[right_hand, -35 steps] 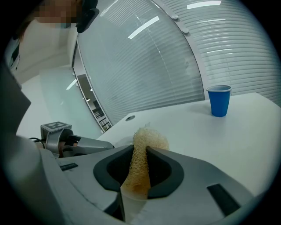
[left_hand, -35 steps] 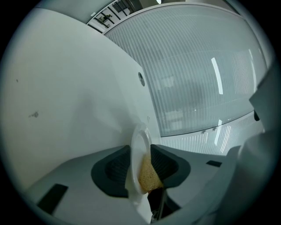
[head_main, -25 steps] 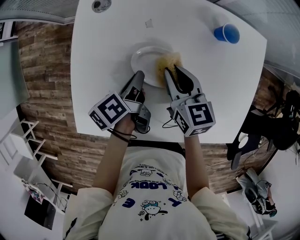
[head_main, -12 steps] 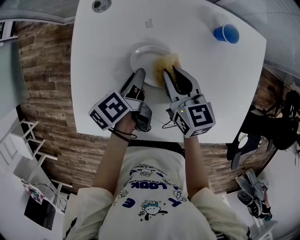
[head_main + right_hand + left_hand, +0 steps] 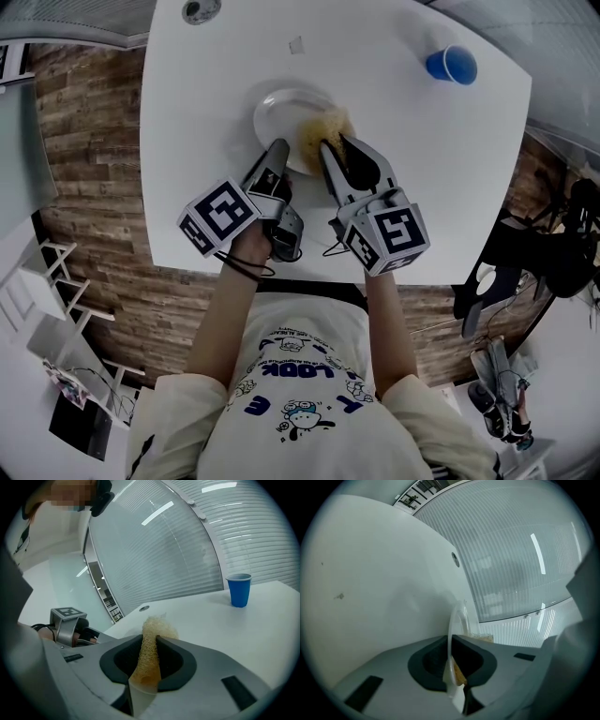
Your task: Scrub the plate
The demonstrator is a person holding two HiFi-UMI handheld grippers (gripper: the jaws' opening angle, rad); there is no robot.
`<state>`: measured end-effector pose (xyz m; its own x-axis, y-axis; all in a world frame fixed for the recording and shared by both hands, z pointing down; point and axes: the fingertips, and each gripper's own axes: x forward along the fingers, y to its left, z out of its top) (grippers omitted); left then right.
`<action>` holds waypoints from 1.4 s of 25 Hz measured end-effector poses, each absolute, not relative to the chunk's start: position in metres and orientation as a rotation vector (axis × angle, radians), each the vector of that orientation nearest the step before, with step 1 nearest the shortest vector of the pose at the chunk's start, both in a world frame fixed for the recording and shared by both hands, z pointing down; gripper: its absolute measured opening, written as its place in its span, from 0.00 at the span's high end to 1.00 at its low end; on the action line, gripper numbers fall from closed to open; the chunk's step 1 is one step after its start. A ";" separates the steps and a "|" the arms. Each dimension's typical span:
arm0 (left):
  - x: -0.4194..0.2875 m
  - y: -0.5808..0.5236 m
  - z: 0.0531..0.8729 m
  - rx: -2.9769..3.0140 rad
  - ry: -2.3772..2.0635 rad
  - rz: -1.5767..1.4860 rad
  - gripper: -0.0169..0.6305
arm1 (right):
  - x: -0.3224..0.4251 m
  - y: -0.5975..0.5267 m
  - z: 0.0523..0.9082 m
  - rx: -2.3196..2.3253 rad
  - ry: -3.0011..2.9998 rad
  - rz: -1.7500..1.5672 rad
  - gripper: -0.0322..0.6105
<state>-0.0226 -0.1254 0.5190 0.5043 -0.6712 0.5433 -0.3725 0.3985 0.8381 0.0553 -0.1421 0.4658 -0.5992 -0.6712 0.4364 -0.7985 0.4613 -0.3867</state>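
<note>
A white plate [image 5: 274,111] lies on the white table [image 5: 206,84]. My left gripper [image 5: 278,150] is at the plate's near rim; in the left gripper view the thin rim [image 5: 453,634] runs upright between the jaws, which are closing and pinch it. My right gripper [image 5: 335,143] is shut on a tan loofah sponge [image 5: 322,127], which rests on the right part of the plate. In the right gripper view the sponge [image 5: 153,626] sticks up from between the jaws of that gripper [image 5: 150,640].
A blue cup [image 5: 451,65] stands at the table's far right, also visible in the right gripper view as the cup [image 5: 239,589]. A small round fitting [image 5: 202,9] sits in the table top at the far left. The table's near edge is just behind both grippers.
The plate has slid a little to the left. My right gripper has moved left with the sponge across the plate. The left gripper stays at the near rim.
</note>
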 end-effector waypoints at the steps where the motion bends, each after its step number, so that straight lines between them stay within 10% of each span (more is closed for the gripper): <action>1: -0.022 -0.125 0.519 1.205 -1.094 -0.243 0.91 | 0.055 -0.142 0.466 1.270 -2.484 0.832 0.82; 35: -0.011 -0.098 0.459 1.280 -1.034 -0.274 0.92 | 0.076 -0.149 0.368 1.427 -2.449 0.625 0.82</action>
